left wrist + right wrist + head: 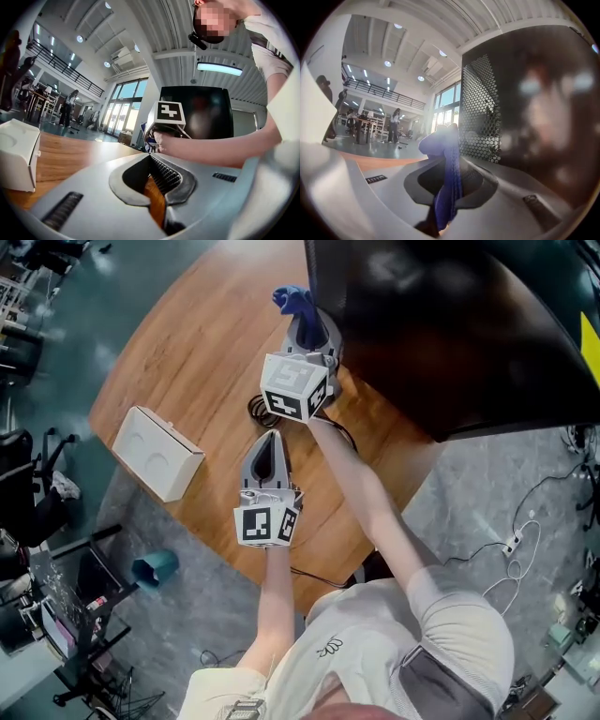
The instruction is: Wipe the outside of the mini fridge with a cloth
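While we hold the right gripper [447, 190] out ahead of us, its jaws are clamped on a blue cloth [446, 154]. The fabric runs up between the jaws, and a bunched end sticks out past their tips. In the head view, that right gripper [305, 322] points away from us. The cloth [292, 299] sits just beside the left edge of the mini fridge [450, 324], but we cannot tell whether the two are touching. The mini fridge [534, 117] is a black box standing on the wooden table [187, 352]. In the right gripper view, its near side is a perforated panel [480, 108] with a honeycomb pattern, close on the right of the cloth.

Our left gripper [269, 442] is nearer to our body and above the tabletop, well short of the fridge. In its own view, the left gripper [157, 187] has its jaws drawn together with nothing held. Only a narrow slit of wood grain shows between them. The right gripper's marker cube and our hand on it stand straight ahead, in front of the dark fridge [201, 112].

A coiled black cable [258, 409] lies on the table between the two grippers. A white box [157, 452] rests near the table's left edge, well apart from the fridge. A teal bin [155, 568] stands on the floor below it.
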Tool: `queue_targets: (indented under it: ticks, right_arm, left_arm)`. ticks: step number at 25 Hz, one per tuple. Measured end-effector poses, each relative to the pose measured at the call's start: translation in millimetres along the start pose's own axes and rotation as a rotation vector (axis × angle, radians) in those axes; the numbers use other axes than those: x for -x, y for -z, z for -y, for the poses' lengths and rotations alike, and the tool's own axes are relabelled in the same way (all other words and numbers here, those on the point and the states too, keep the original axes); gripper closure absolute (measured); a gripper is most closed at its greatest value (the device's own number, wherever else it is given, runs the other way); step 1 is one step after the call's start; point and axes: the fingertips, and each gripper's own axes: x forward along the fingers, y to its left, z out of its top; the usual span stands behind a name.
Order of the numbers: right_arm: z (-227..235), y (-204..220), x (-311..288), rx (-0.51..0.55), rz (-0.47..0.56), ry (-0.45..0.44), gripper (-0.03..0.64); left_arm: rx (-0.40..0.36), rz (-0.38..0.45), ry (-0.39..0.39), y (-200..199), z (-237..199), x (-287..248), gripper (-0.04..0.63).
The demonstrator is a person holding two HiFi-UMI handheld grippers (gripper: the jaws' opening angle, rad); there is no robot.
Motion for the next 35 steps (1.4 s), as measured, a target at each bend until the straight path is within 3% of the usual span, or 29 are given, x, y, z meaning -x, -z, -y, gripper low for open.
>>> queue_targets:
  ticks: [8,16,35]
  right_arm:
    - [8.4,-0.6,8.6,0.031,0.009,0.06,0.555]
    - [45.1,-6.3,43.3,0.044,0.019,0.144,0.555]
    - [188.1,4.9,176.0,0.037,-0.008,0.325,0.555]
  left_arm:
    - [-0.005,0.002,0.003,-0.2,-2.1,-0.3,0.591]
    - [-0.005,0.022,0.049,-7.1,13.4,-3.9,0.591]
    - [0.001,0.05,0.239,-18.5,104.8,-11.0,0.591]
